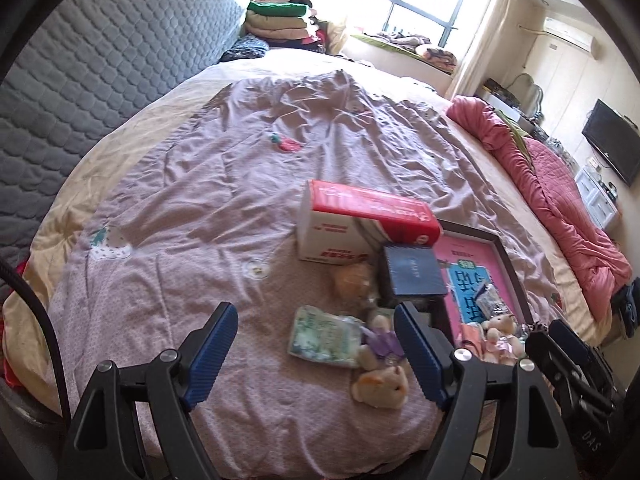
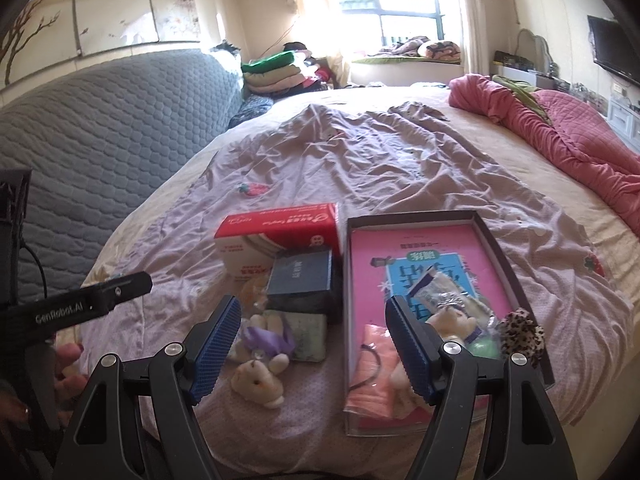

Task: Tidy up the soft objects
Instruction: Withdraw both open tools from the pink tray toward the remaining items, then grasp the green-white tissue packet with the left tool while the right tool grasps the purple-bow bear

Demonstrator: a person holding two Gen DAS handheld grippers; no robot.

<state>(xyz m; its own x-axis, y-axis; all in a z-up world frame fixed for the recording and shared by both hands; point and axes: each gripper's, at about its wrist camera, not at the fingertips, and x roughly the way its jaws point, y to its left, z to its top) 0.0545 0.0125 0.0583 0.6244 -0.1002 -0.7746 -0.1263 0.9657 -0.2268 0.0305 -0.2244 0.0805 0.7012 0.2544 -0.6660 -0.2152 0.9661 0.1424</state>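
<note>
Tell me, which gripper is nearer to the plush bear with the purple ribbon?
Hard to call; probably the left gripper. The bear lies beside its right finger. For the right gripper, the bear lies just ahead between its fingers.

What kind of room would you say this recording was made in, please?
Most likely a home bedroom: a large bed with a wrinkled lilac quilt, a padded grey headboard, and a wall-mounted television opposite.

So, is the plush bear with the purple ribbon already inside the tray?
No, the plush bear lies on the quilt, left of the tray.
</note>
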